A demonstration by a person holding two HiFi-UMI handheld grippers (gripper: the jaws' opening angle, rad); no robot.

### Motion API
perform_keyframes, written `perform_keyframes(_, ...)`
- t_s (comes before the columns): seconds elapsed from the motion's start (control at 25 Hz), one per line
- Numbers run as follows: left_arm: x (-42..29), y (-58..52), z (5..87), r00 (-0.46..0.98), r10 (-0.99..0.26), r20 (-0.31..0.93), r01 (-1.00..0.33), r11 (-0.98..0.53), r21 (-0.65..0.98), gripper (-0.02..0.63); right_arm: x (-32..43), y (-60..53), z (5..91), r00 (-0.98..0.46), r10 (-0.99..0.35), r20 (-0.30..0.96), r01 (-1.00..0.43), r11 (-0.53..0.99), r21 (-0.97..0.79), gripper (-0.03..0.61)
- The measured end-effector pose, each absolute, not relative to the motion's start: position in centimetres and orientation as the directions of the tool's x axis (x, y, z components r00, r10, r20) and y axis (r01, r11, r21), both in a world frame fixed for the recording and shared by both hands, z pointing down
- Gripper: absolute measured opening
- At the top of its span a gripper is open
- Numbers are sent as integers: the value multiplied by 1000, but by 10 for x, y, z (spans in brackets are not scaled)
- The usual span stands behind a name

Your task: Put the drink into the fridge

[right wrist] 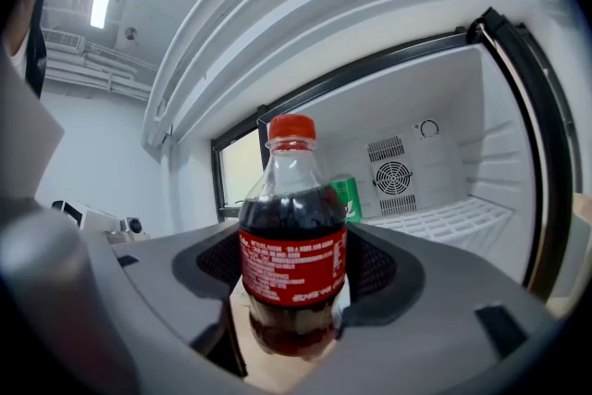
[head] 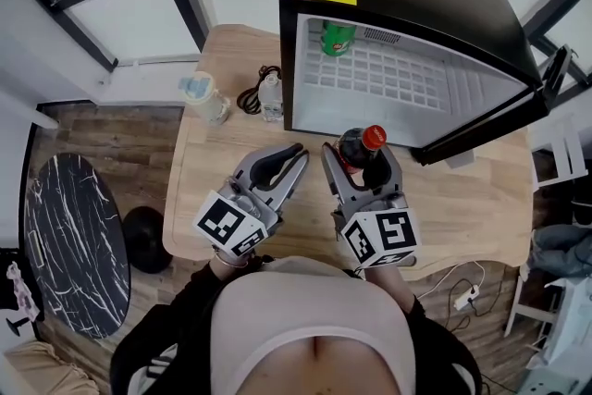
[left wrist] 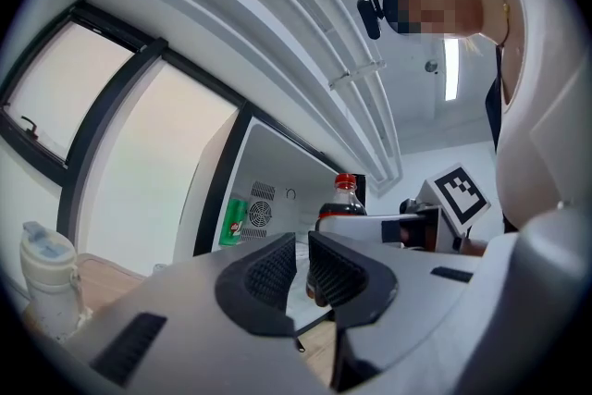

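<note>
A cola bottle (right wrist: 293, 245) with a red cap and red label stands upright between the jaws of my right gripper (right wrist: 294, 277), which is shut on its body. In the head view the cola bottle (head: 361, 148) and right gripper (head: 356, 164) sit just in front of the open mini fridge (head: 407, 32). A green can (head: 338, 36) stands at the back of the fridge's white wire shelf (head: 398, 79). My left gripper (head: 289, 164) is beside the right one, its jaws nearly together with nothing between them. The left gripper view shows the cola bottle (left wrist: 342, 203) and the green can (left wrist: 233, 222) beyond its fingertips (left wrist: 277, 268).
The fridge stands on a wooden table (head: 481, 208) with its door (head: 546, 83) swung open to the right. On the table's left are a pale lidded cup (head: 203, 97), a small clear bottle (head: 270, 97) and a black cable (head: 250, 92). A dark marble round table (head: 69, 240) stands lower left.
</note>
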State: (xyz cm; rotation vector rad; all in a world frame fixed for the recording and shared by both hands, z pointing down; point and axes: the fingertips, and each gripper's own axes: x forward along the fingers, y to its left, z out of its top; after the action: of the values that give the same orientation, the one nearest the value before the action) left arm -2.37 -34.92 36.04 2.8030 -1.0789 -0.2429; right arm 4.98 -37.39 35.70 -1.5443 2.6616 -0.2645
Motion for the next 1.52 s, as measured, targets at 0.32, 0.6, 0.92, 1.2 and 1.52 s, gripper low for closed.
perform_keyframes(0.32,-31,-353,369,708,-702,-72,-683,-707,183,49,49,-402,353,-508,-861,13,-848,498,-183,325)
perform_keyframes(0.6,-33,-349,383,709,-705,-21,-689,-699,191,49,45,-440,337,-498,-867,-6,-860,496,-119,325)
perform_keyframes(0.92,-42,-349,384,696,-718,-8,-705,-686,182,49,42,-476,328,-479,-878,-10,-876,478,-64,325)
perform_keyframes(1.2,-49,-352,388,685,-729,-3,-715,-673,186,49,38,-502,336,-467,-884,11,-883,466,-56,325)
perform_keyframes(1.52,-50,-355,390,684,-729,1,-716,-672,190,49,32,-529,347,-457,-889,39,-889,454,-61,325)
